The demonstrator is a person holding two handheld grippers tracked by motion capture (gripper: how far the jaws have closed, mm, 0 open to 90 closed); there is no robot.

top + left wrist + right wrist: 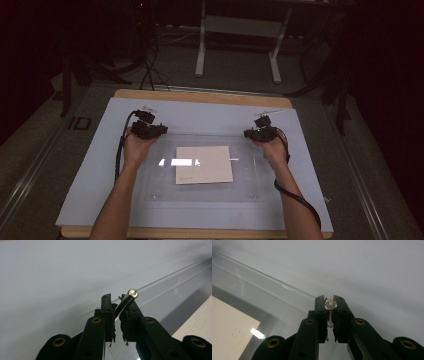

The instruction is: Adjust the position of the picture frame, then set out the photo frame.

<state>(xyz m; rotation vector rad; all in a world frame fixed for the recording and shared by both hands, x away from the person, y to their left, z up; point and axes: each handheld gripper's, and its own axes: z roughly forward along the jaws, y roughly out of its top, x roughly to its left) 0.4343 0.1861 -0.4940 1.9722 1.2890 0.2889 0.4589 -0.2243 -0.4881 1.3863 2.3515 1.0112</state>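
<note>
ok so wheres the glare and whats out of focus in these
High view: dim room, bright glare streak on the clear sheet beside the beige card. Left gripper view: metal pin sharp with a shiny tip, jaws' base soft. Right gripper view: small glare patch, round pin head crisp, background hazy.

Both grippers, left (117, 305) and right (329, 306), have black fingers (106, 305) studded with brass-ringed screw holes; black cables trail along bare, sleeveless forearms.

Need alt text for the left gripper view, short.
The left gripper is shut on a slim metal pin, which sticks out tilted up and to the right. Behind lie a pale blue mat, the edge of a clear acrylic sheet and a corner of beige card.
</note>
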